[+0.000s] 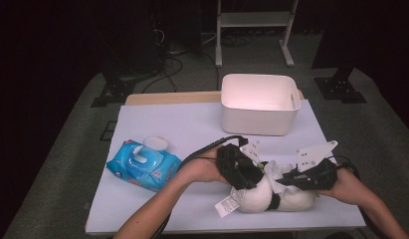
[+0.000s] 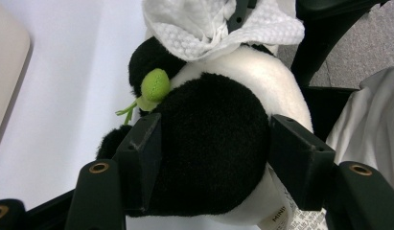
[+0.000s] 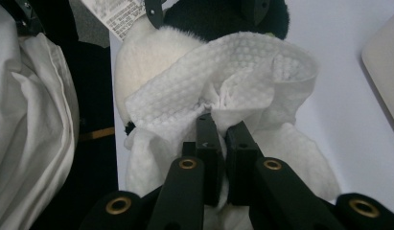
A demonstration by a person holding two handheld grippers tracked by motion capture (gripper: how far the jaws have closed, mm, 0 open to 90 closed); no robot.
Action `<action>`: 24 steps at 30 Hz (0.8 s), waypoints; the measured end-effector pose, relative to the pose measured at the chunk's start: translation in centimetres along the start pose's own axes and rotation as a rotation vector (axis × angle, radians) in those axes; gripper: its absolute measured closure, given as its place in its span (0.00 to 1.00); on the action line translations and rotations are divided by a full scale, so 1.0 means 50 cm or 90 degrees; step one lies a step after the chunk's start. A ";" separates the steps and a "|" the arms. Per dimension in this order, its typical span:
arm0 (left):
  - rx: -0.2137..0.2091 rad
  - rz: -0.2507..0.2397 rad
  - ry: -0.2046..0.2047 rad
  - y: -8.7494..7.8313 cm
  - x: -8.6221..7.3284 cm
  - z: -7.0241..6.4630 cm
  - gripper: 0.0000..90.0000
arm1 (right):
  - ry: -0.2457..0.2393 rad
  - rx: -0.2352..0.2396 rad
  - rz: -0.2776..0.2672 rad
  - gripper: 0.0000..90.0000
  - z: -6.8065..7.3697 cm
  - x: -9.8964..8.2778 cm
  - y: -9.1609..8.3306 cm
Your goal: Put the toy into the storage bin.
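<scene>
Left hand-held gripper (image 2: 214,143): clamped on the black flank of the panda plush (image 1: 264,196), likely to steady it.
Right hand-held gripper (image 3: 221,139): pinching a bunched wet wipe (image 3: 218,81) against the plush's white back, apparently to wipe it.
Plush: lying at the desk's (image 1: 182,124) near edge, tag outward.
Wipe pack (image 1: 142,167): left, lid open.
White bin (image 1: 259,104): behind, well apart.

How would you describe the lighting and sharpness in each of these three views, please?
High view: dim and soft, dark surroundings, the white bin glows overexposed. Left gripper view: bright, the plush panda fairly sharp, its white fur slightly washed out, jaw bases near the lens soft. Right gripper view: the wet wipe shows crisp dimpled texture; the table is evenly lit.
</scene>
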State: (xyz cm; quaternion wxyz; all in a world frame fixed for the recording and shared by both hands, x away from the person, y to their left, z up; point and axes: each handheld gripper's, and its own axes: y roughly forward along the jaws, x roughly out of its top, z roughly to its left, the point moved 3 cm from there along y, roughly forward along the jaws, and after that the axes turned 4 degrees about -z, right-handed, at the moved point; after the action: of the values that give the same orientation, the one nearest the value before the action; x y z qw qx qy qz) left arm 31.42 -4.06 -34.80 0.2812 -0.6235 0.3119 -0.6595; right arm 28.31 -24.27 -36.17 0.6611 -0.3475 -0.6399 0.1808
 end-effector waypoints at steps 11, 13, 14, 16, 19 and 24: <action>-0.001 -0.009 -0.005 0.000 -0.006 -0.002 0.42 | -0.002 -0.015 0.000 0.95 -0.004 0.000 -0.023; -0.001 -0.010 -0.004 -0.001 -0.006 -0.003 0.42 | 0.004 -0.023 -0.004 0.95 -0.005 -0.005 -0.035; -0.001 -0.009 -0.002 -0.001 -0.006 -0.003 0.42 | 0.005 -0.027 -0.006 0.95 -0.006 -0.008 -0.039; -0.002 -0.010 -0.002 -0.001 -0.007 -0.003 0.42 | 0.016 -0.038 -0.012 0.95 -0.009 -0.018 -0.055; -0.002 -0.013 -0.004 -0.001 -0.008 -0.004 0.42 | 0.038 -0.050 -0.018 0.95 -0.014 -0.037 -0.076; -0.004 -0.015 -0.002 0.000 -0.007 -0.004 0.42 | 0.071 -0.052 -0.026 0.95 -0.016 -0.070 -0.092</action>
State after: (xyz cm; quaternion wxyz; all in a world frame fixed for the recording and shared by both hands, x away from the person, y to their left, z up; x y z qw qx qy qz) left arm 31.25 -3.76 -35.03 0.2720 -0.6290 0.3060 -0.6609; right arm 27.74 -30.01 -35.47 0.6845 -0.3706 -0.6161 0.1210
